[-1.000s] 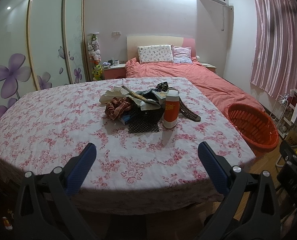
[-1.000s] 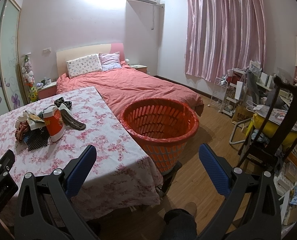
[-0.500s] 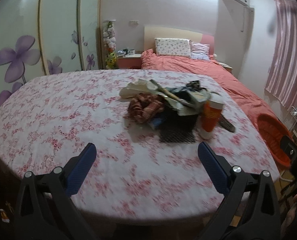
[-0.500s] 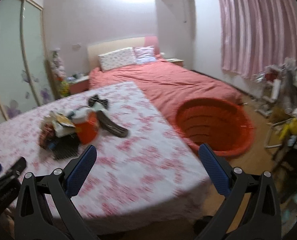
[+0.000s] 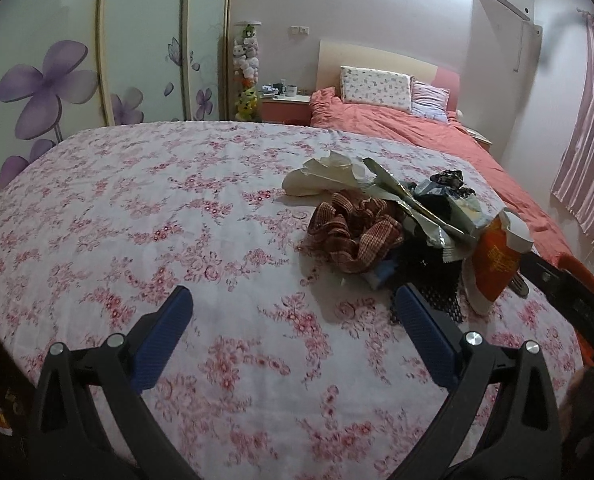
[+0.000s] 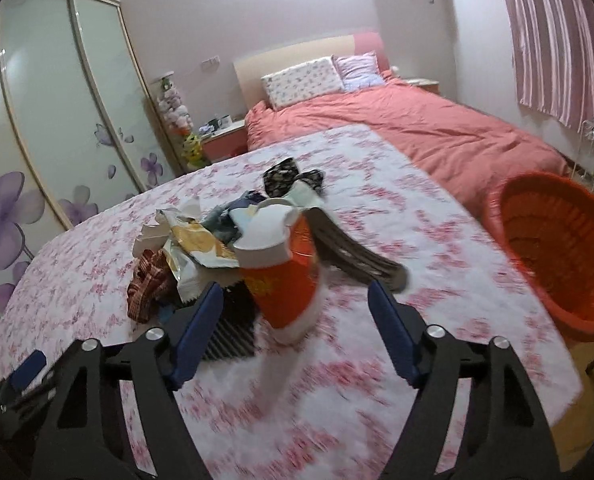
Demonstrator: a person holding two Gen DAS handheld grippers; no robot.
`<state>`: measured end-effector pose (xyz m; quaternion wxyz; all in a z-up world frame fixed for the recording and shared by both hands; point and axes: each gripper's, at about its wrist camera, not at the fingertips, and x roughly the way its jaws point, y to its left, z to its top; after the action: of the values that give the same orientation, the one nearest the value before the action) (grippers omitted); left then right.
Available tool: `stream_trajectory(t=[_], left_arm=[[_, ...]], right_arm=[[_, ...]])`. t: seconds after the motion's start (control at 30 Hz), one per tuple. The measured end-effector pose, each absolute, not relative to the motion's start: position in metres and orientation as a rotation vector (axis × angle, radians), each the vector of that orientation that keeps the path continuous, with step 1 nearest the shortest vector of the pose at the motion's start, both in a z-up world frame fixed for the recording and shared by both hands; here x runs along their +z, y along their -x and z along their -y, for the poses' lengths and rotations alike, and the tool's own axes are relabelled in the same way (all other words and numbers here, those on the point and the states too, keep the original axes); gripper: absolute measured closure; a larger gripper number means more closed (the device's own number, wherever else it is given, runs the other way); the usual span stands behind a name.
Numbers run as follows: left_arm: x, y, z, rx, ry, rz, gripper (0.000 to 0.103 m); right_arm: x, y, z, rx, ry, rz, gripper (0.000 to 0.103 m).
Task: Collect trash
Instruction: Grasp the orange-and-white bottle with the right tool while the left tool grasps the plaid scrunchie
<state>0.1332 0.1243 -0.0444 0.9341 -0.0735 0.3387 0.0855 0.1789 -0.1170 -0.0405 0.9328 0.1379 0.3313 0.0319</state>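
A pile of trash lies on the floral table [image 5: 157, 216]: a brown checked cloth [image 5: 353, 236], crumpled paper [image 5: 325, 176], a foil wrapper [image 5: 413, 204], black mesh [image 5: 437, 296] and an orange-and-white bottle [image 5: 493, 264]. My left gripper [image 5: 293, 336] is open over the table, short of the pile. My right gripper [image 6: 295, 322] is open, its fingers on either side of the bottle [image 6: 281, 276] but apart from it. A brown strap [image 6: 357, 256] lies behind the bottle. An orange basket [image 6: 557, 240] stands right of the table.
A bed with a salmon cover [image 6: 417, 128] stands behind the table. Sliding wardrobe doors with purple flowers [image 5: 45, 92] line the left wall. A pink curtain [image 6: 557, 32] hangs at the right. A nightstand [image 5: 285, 108] stands by the bed.
Both grippers have moved forward over the table toward the pile. The right gripper has swung left from the basket and now has the bottle between its open fingers.
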Motion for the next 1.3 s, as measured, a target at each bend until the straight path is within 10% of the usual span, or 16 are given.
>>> stream_trajectory(t=[0.43,0.87,1.3], left_arm=[[-0.053,-0.175,-0.129,0.093,0.199,-0.740,0.020],[-0.060,-0.209,-0.101,0.015,0.104,-0.767,0.037],[-0.055,-0.224,-0.106,-0.025,0.089,-0.782,0.085]], right_arm=[[-0.061,-0.214,0.116,0.005,-0.265,-0.723,0.063],[-0.052,-0.207,0.123,0.021,-0.262,-0.706,0.066],[-0.030,-0.193,0.132,0.036,-0.259,-0.659,0.066]])
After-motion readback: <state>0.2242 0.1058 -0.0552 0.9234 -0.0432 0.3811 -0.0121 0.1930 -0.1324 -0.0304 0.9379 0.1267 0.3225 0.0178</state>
